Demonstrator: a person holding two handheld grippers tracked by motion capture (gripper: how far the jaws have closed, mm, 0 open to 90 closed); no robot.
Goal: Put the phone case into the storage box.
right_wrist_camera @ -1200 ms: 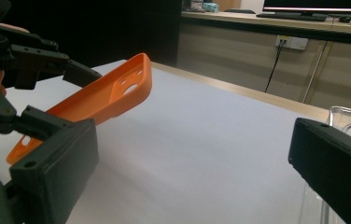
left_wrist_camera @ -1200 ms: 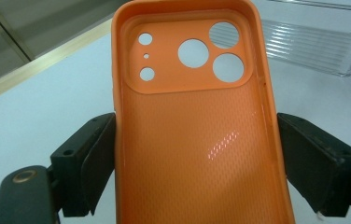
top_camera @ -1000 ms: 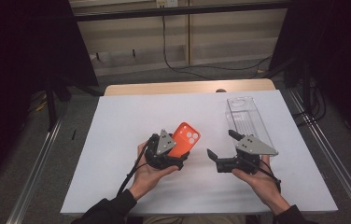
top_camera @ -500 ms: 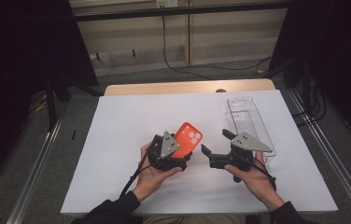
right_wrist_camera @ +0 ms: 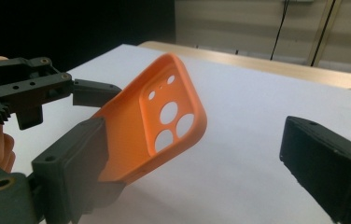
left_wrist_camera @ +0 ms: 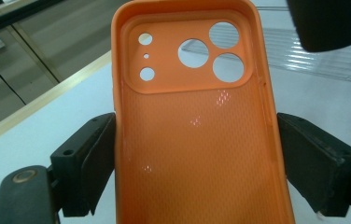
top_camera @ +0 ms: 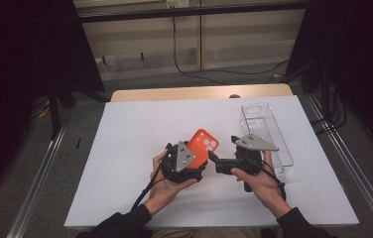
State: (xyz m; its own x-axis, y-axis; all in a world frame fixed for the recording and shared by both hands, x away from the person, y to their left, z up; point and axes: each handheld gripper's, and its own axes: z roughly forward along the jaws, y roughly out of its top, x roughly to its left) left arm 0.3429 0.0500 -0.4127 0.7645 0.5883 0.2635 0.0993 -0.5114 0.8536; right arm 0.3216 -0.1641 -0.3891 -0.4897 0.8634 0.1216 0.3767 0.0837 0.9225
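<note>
One clear tray (top_camera: 266,133) empty, left claw (top_camera: 200,159) grasping orange phone case (top_camera: 203,147), right claw (top_camera: 213,159) released.

Left gripper (top_camera: 202,159) jaws clamped; right gripper (top_camera: 213,157) jaws spread, closing slightly.

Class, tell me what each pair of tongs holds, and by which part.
The left tongs clamp the orange phone case across its long side edges, near the lower end. The right tongs are open, holding nothing.

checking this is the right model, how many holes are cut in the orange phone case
6 in the orange silicone phone case, all in its raised camera panel: three large round ones at right, two small and a tiny one at left.
</note>
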